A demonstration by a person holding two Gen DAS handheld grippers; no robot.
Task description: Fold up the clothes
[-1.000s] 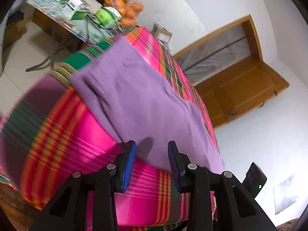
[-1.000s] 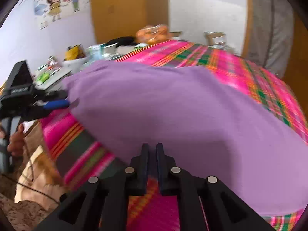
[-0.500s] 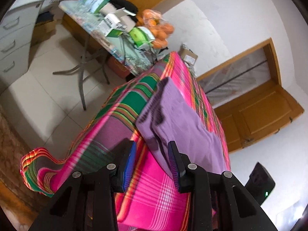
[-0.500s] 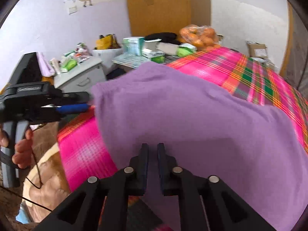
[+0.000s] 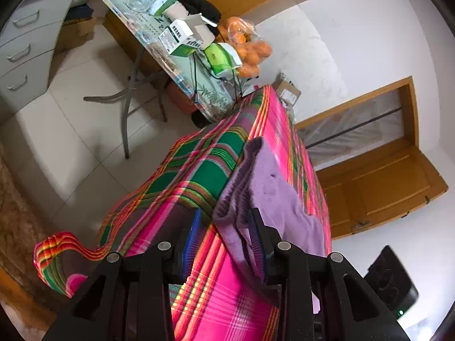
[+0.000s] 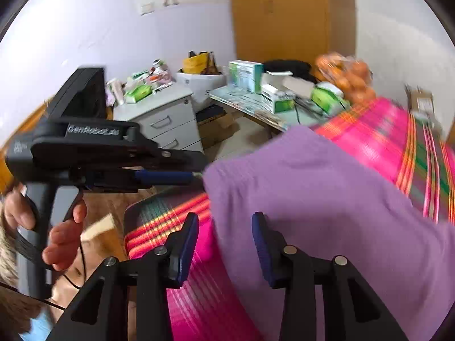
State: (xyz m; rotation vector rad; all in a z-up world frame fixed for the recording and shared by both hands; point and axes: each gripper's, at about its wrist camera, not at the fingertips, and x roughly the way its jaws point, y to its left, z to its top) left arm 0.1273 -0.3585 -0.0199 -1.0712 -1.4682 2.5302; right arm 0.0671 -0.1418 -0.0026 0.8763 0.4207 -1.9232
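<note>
Plaid tablecloth [image 5: 233,298], purple garment [image 6: 327,199] on top, cluttered side table [image 5: 182,68]

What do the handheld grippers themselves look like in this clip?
Both the left gripper and the right gripper are matte black plastic with silver pivot screws and ribbed blue pads. The left one has a pistol handle, pale lettering on its body, and a thin black cable below.
</note>
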